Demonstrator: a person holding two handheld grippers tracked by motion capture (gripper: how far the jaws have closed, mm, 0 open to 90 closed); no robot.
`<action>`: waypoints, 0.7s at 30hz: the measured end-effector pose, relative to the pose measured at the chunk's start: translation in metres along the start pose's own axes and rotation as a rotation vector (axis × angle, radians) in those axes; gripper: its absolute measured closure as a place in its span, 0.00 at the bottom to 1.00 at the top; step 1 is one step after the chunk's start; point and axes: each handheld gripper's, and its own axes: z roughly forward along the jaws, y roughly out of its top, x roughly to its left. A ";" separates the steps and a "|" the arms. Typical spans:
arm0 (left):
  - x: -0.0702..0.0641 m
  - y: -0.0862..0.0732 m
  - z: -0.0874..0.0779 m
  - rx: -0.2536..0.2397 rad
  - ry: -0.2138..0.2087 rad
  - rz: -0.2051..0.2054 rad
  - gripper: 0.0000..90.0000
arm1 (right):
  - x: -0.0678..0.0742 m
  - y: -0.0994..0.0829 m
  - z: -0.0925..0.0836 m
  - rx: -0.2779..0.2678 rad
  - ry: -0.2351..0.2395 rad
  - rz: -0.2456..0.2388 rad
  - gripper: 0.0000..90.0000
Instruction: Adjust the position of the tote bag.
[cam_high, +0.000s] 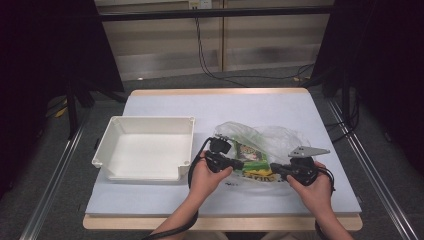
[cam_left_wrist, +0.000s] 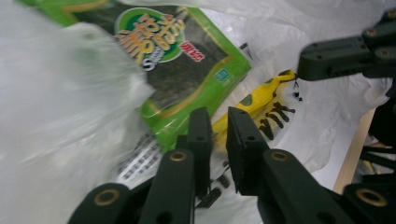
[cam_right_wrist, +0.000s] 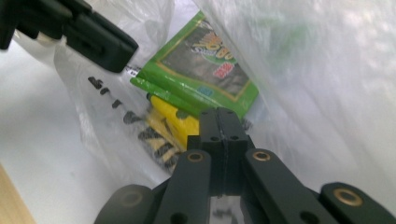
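two tongs working at the mouth of a plastic bag

a clear plastic bag (cam_high: 272, 137) is lying on the pale blue tabletop (cam_high: 260, 105), right of centre and close to the person's edge. a green snack packet (cam_high: 251, 151) is sitting inside it, with a yellow packet (cam_high: 259, 174) just beneath and partly tucked under the green one.

the left tongs (cam_high: 239, 163) are reaching in from the left, their tips at the bag's near edge beside the green packet. in the left gripper view the left tongs (cam_left_wrist: 219, 135) are standing slightly parted, with a narrow gap between the jaws; film is lying around them, but whether any is caught i cannot tell.

the right tongs (cam_high: 276, 168) are coming in from the right, and in the right gripper view the right tongs (cam_right_wrist: 218, 122) are pressing their jaws flat together, with no gap showing; thin film is crowding the tips, and whether a fold is pinched there i cannot tell.

crumpled film is bulging over the packets on the far side and draping across them, clouding the green packet's upper part.

a white tray (cam_high: 145, 146) is sitting to the left of the bag, apart from it. cables (cam_high: 210, 65) are trailing on the floor beyond the tabletop.
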 end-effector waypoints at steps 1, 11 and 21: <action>-0.002 0.001 0.002 0.010 0.003 0.023 0.88 | 0.000 0.002 0.002 0.007 0.004 0.002 1.00; -0.023 -0.001 0.035 0.011 -0.015 0.067 0.94 | -0.010 0.027 0.017 0.033 0.020 0.018 1.00; -0.018 -0.007 0.048 0.056 0.004 0.087 0.95 | -0.022 0.039 0.036 0.040 0.001 0.024 1.00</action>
